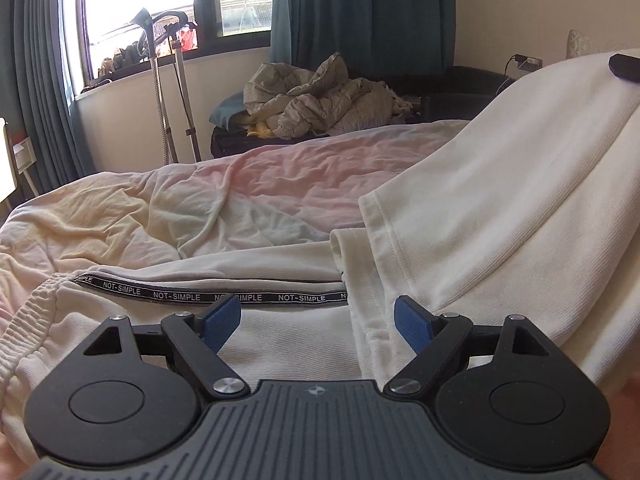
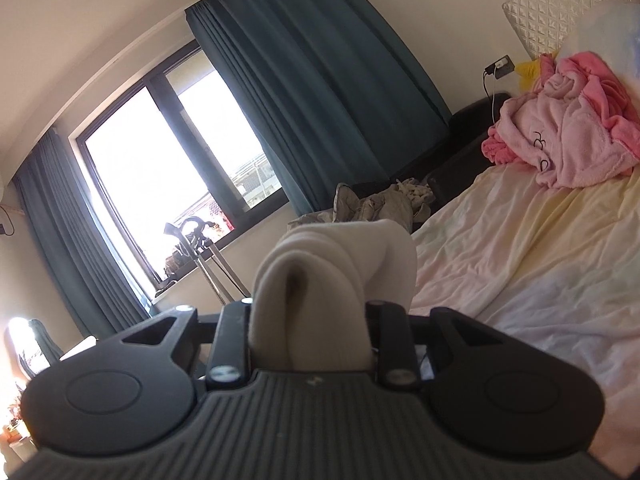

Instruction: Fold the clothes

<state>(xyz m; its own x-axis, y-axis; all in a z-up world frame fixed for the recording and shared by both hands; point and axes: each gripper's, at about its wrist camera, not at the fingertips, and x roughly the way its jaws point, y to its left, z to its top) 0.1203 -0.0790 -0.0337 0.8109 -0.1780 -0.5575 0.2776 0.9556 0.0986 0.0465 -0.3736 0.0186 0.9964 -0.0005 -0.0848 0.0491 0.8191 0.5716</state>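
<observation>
A white garment (image 1: 500,208) with a black "NOT-SIMPLE" tape stripe (image 1: 208,294) and an elastic band at the left lies on the bed. Its right part is pulled up toward the top right, where a dark tip of my right gripper (image 1: 624,66) shows. My left gripper (image 1: 318,318) hovers just over the flat part of the garment. It is open, and its blue pads (image 1: 222,320) stand wide apart with nothing pinched between them. In the right wrist view my right gripper (image 2: 310,312) is shut on a bunched fold of the white garment (image 2: 336,256), which hides its fingertips.
The bed has a rumpled pastel sheet (image 1: 248,184). A pink robe (image 2: 568,132) lies near the quilted headboard (image 2: 560,8). Beyond the bed is a heap of grey bedding (image 1: 320,100) on a dark bench. A steamer stand (image 1: 168,92) stands by the window with teal curtains (image 2: 320,80).
</observation>
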